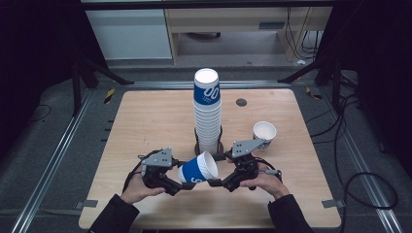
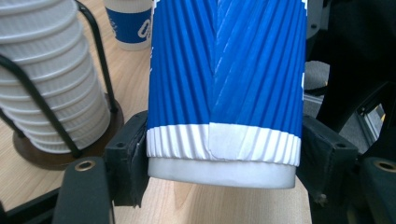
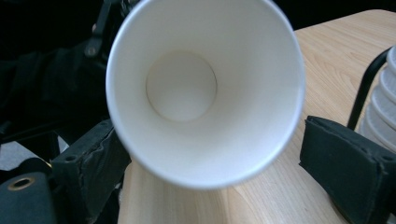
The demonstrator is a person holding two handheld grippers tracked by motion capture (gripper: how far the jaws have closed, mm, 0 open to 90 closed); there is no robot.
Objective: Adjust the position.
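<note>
A blue ribbed paper cup point(image 1: 198, 170) with a white inside lies on its side above the table's front middle, its mouth facing right. My left gripper point(image 1: 180, 177) is shut on its base end; in the left gripper view both jaws press the cup point(image 2: 224, 84) just above its white bottom band, with the left gripper point(image 2: 222, 173) around it. My right gripper point(image 1: 217, 170) stands open at the cup's mouth. In the right gripper view the open mouth point(image 3: 205, 88) faces the camera and the right gripper point(image 3: 217, 161) has one jaw clear of the rim.
A tall stack of cups point(image 1: 207, 111) stands in a black wire holder on a round wooden base at the middle of the wooden table point(image 1: 145, 126). A single upright cup point(image 1: 265, 132) stands to its right. A small dark disc point(image 1: 241, 102) lies farther back.
</note>
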